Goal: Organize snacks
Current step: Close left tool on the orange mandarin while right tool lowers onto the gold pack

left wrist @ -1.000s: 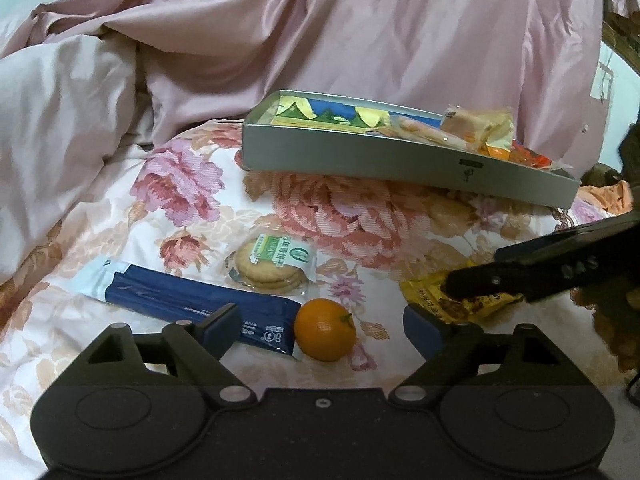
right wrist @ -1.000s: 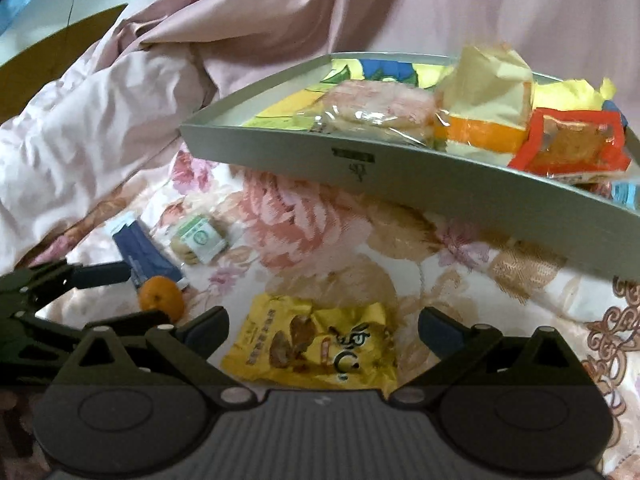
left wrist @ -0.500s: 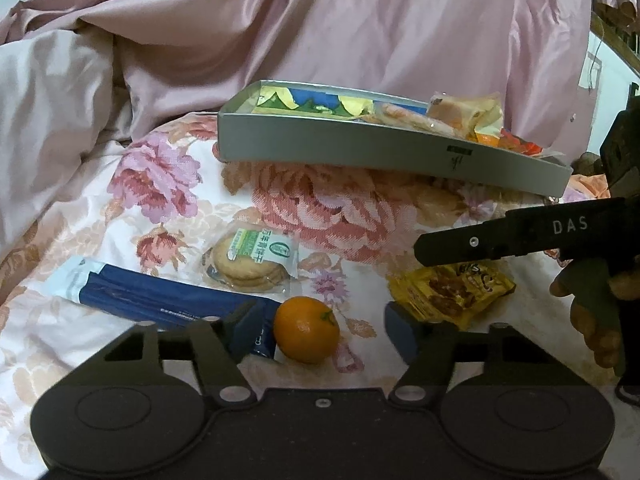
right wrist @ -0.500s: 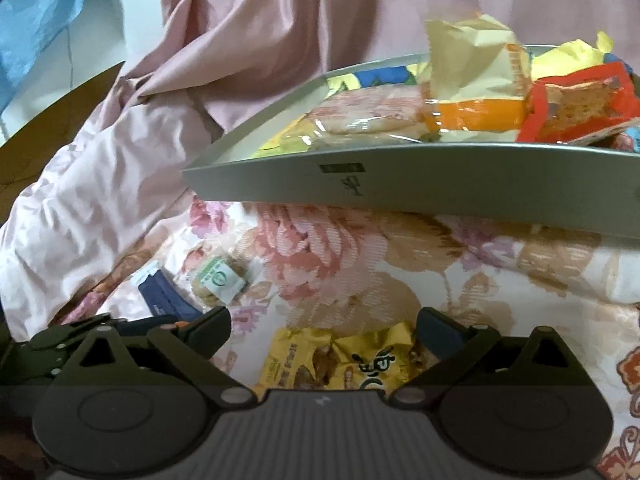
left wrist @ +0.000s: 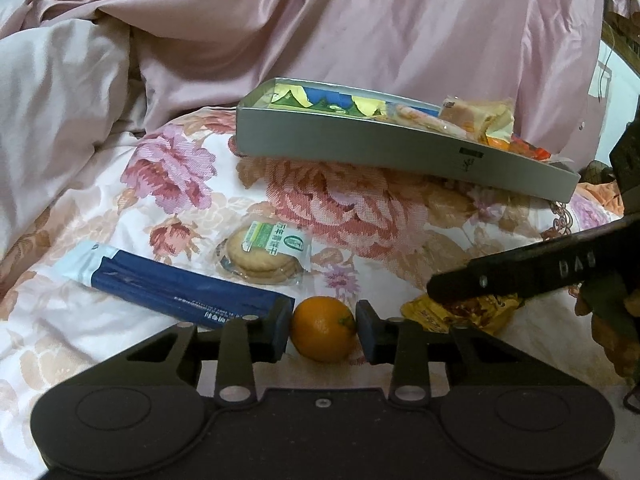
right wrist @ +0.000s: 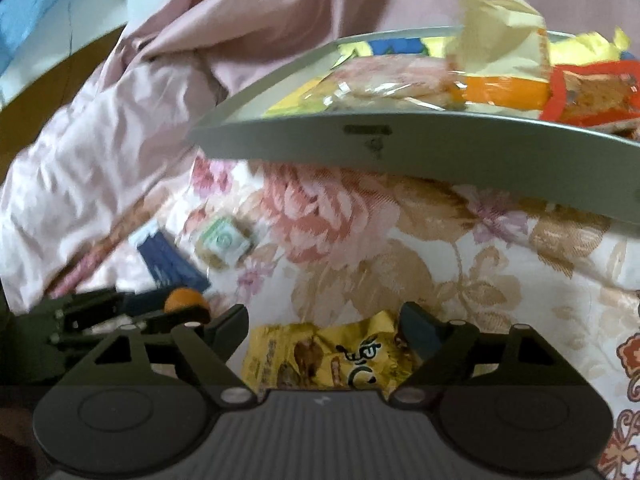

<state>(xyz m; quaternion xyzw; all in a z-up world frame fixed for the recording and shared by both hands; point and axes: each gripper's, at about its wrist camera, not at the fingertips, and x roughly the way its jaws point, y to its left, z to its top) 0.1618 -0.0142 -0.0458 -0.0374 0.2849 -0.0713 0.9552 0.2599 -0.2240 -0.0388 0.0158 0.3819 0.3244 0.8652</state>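
A small orange point(left wrist: 323, 328) lies on the floral bedspread between the pads of my left gripper point(left wrist: 323, 330), which have closed against its sides. A yellow snack packet point(right wrist: 320, 354) lies between the open fingers of my right gripper point(right wrist: 323, 330); it also shows in the left wrist view point(left wrist: 460, 310) under the right gripper's finger point(left wrist: 532, 270). A grey tin box point(left wrist: 400, 152) holding several wrapped snacks stands behind. A biscuit pack point(left wrist: 266, 256) and a long blue packet point(left wrist: 180, 290) lie to the left.
A pink quilt point(left wrist: 280, 32) is heaped behind and left of the tin. The tin's front wall point(right wrist: 420, 148) stands close ahead of the right gripper. The bedspread point(right wrist: 480, 272) is soft and uneven.
My left gripper has closed from wide open onto the orange. My right gripper has dropped lower around the yellow packet, and its fingers have narrowed a little.
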